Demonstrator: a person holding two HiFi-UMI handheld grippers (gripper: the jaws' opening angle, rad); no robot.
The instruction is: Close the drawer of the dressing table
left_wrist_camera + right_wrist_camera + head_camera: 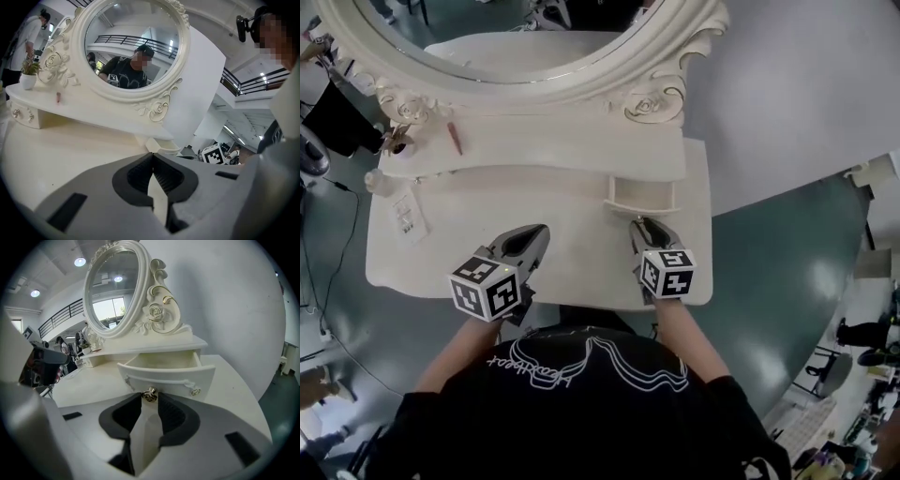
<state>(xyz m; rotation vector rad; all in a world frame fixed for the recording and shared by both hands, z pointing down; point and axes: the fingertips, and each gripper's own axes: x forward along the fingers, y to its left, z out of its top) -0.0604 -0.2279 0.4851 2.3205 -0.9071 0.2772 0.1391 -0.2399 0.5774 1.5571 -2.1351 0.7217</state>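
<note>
Clamping right fingers [175,414] on knob [149,394] | drawer [168,377] standing open | left fingers [136,174] together

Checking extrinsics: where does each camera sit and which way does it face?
Head view: head-mounted, looking steeply down on the dressing table; shows both forearms, left gripper, right gripper.
Left gripper view: on the left gripper, looking along shut jaws at the mirror; person shows reflected and at right edge.
Right gripper view: on the right gripper, facing the open drawer, jaws closed on its knob; no body clearly shows.
Shared: all three show mirror and drawer.
</note>
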